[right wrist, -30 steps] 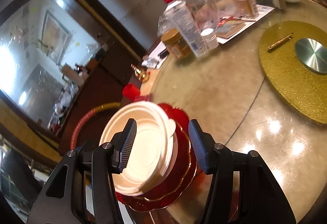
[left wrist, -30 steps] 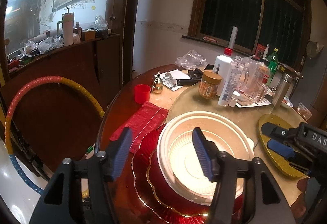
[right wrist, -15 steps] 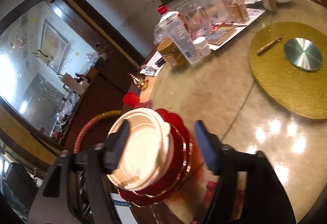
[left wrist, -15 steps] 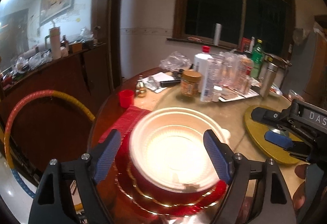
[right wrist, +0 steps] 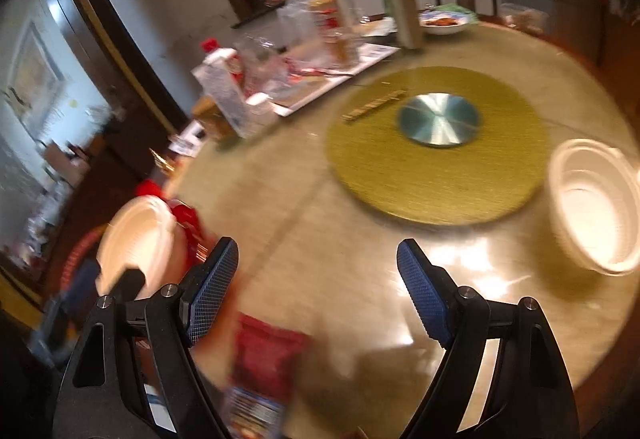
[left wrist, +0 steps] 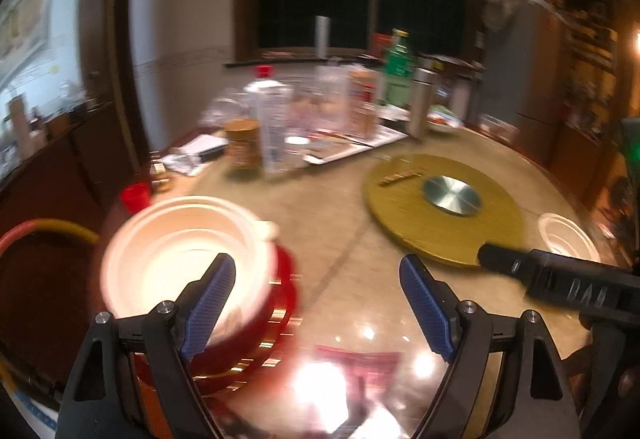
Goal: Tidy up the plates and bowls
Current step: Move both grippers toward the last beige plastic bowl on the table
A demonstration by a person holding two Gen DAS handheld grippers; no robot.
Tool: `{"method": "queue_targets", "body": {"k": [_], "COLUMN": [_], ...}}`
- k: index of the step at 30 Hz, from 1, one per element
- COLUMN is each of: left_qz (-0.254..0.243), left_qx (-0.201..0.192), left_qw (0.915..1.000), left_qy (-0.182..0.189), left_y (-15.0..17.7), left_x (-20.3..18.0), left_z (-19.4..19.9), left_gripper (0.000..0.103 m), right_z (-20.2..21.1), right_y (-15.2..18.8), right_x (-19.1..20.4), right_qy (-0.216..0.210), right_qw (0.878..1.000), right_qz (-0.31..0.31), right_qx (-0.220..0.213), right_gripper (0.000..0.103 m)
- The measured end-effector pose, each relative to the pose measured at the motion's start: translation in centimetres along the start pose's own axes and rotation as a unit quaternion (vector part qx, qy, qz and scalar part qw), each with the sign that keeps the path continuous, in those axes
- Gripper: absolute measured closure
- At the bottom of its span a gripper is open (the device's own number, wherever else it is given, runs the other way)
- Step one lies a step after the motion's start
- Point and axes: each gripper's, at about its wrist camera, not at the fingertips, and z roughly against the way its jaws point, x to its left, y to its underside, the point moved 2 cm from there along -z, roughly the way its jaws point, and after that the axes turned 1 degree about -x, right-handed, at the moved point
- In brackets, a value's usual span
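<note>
White bowl [left wrist: 180, 251] now left of both tools, released.

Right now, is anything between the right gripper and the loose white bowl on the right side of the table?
Nothing visible. The right gripper is open and empty, with only bare tabletop between it and the white bowl.

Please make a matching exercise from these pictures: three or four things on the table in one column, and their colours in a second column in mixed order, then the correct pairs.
Things:
1. bottle behind the steel flask
2. small cup at the table edge
3. round mat
4. lone bowl

Colours:
A. white
B. gold
C. green
D. red

Pairs: 1-C, 2-D, 3-B, 4-A
</note>
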Motion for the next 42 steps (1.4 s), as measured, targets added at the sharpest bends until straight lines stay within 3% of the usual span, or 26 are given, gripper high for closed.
{"method": "queue_targets", "body": {"k": [3,8,20,27,34,42], "left_qz": [-0.014,-0.03,-0.076,-0.082,-0.075,-0.075], "left_qx": [0.011,0.042,0.105,0.142,0.154,0.141], "left_qw": [0.9994,0.9962,0.9835,0.975,0.9724,0.975], "left_qy": [0.031,0.07,0.126,0.15,0.158,0.154], "left_y": [-0.3,-0.6,0.0,0.0,0.2,0.1], "left_x": [-2.1,-5.0,-13.1,-18.1,-20.8,-23.5], "left_z": [-0.3,-1.4,-4.3,-6.8,-8.1,-9.2], "left_gripper": [0.019,0.019,0.019,0.019,0.019,0.019], "right_z": [1.2,3.6,7.0,8.3,8.1,8.0], "right_y": [1.0,3.2,5.5,5.7,5.6,4.5], "right_x": [-1.8,-5.7,-15.8,-22.3,-26.7,-28.4], "right_qy": [0.017,0.004,-0.008,0.0,-0.036,-0.026], "right_qw": [1.0,0.999,0.987,0.963,0.934,0.925], "right_qz": [0.012,-0.01,-0.157,-0.268,-0.354,-0.378], "right_qx": [0.011,0.034,0.036,0.021,0.002,-0.026], "right_gripper": [0.02,0.02,0.02,0.02,0.02,0.02]}}
